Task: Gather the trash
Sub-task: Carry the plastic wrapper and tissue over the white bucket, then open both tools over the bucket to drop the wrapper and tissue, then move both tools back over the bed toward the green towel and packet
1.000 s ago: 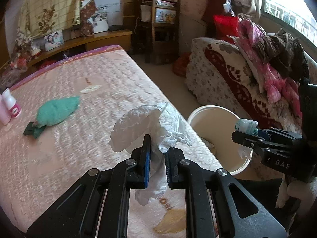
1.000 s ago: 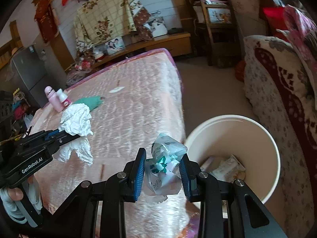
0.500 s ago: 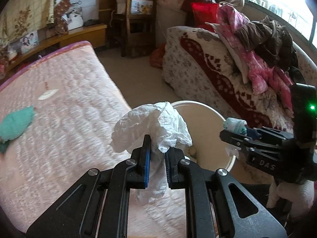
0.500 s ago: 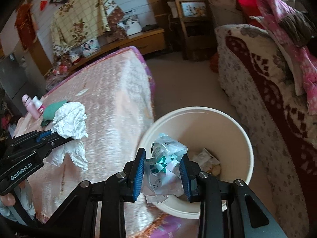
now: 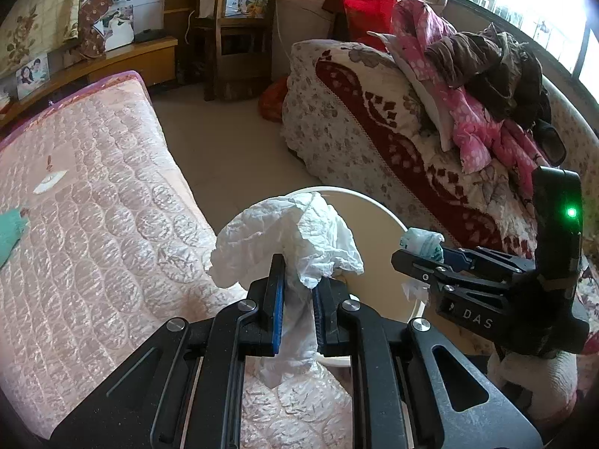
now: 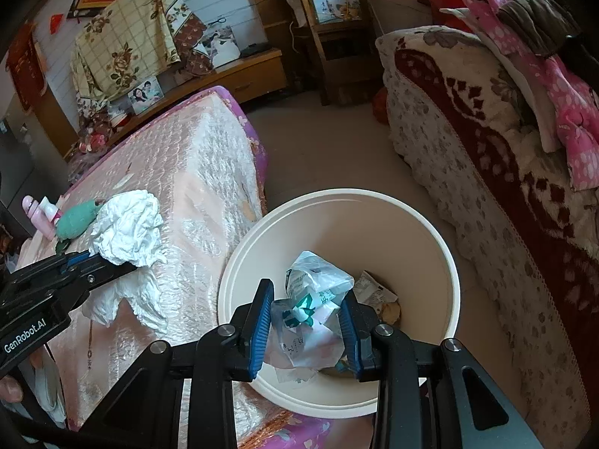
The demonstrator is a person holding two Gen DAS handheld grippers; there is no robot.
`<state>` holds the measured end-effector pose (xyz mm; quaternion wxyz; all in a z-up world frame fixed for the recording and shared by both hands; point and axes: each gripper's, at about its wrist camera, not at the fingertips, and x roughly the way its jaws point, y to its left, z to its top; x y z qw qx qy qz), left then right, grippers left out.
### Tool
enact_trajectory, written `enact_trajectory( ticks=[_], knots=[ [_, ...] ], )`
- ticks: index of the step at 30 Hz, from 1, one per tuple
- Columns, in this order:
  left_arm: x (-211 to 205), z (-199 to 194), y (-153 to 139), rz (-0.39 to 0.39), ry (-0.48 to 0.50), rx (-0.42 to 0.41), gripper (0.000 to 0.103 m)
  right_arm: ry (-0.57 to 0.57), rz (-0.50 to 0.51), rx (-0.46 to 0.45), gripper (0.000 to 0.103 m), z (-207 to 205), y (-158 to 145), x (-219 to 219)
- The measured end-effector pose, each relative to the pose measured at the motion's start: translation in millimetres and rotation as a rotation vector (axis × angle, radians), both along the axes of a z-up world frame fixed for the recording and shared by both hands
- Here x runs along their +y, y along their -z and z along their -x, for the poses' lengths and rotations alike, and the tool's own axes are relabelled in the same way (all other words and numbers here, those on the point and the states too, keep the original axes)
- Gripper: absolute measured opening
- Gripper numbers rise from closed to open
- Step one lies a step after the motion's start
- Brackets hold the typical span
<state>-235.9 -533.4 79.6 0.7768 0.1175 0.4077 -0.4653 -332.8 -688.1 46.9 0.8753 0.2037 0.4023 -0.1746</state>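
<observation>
Beside the pink quilted bed point(image 6: 194, 172) stands a cream bin point(image 6: 447, 262) holding scraps, and over its mouth the right hand-held gripper point(image 6: 305, 321) clamps a crumpled plastic wrapper point(image 6: 318, 299), while the left hand-held gripper point(image 5: 297, 310), above the bed's edge, pinches a wad of white tissue point(image 5: 284, 232).

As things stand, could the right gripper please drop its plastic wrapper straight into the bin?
Probably yes. The right gripper holds the crumpled plastic wrapper over the open bin, with nothing visible between them; only some scraps lie at its bottom.
</observation>
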Motion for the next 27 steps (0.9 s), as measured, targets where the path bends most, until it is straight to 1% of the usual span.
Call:
enact_trajectory(
  ticks=[2, 3, 4, 5, 6, 7, 8, 9, 14, 22, 23, 24, 26, 27],
  knots=[
    [-1.6, 0.4, 1.1, -0.001, 0.008, 0.002, 0.012, 0.006, -0.005, -0.002, 0.032, 0.2, 1.2, -2.0],
    [-2.5, 0.5, 1.6, -0.002, 0.011, 0.004, 0.012, 0.011, -0.007, -0.003, 0.035, 0.4, 1.6, -3.1],
    [-2.7, 0.3, 2.3, -0.004, 0.014, 0.005, 0.017, 0.015, -0.008, -0.003, 0.038, 0.0, 1.6, -2.9],
    [-3.0, 0.2, 3.1, -0.004, 0.014, 0.006, 0.025, 0.024, -0.006, -0.003, 0.045, 0.3, 1.8, -4.0],
    [-3.1, 0.1, 3.6, -0.003, 0.016, 0.010, 0.029, 0.028, -0.006, -0.006, 0.047, 0.9, 2.0, -4.1],
    [-2.8, 0.0, 4.0, 0.000, 0.017, 0.012, 0.037, 0.032, -0.008, -0.008, 0.047, 1.5, 1.9, -3.8],
    [-2.3, 0.0, 4.3, 0.002, 0.017, 0.013, 0.042, 0.034, -0.010, -0.009, 0.047, 1.7, 2.1, -4.4],
    [-2.2, 0.1, 4.4, 0.004, 0.015, 0.011, 0.043, 0.037, -0.011, -0.009, 0.047, 2.0, 2.3, -5.2],
    [2.5, -1.4, 4.4, 0.003, 0.002, 0.007, 0.044, 0.049, -0.020, -0.018, 0.049, 4.6, 2.9, -7.5],
    [15.9, -5.0, 3.1, 0.005, -0.023, -0.003, 0.044, 0.039, -0.021, -0.013, 0.050, 0.7, 3.9, -4.3],
    [18.5, -5.7, 2.8, 0.007, -0.027, -0.002, 0.044, 0.038, -0.021, -0.013, 0.053, 0.2, 3.7, -3.6],
    [19.9, -6.0, 2.6, 0.008, -0.029, -0.002, 0.044, 0.037, -0.021, -0.014, 0.059, -0.1, 3.6, -3.1],
    [23.9, -7.4, 2.3, 0.009, -0.036, -0.003, 0.044, 0.037, -0.019, -0.018, 0.062, 0.2, 3.1, -2.4],
    [26.4, -8.7, 2.5, 0.009, -0.042, -0.003, 0.044, 0.034, -0.019, -0.020, 0.062, 0.0, 2.7, -1.8]
  ],
)
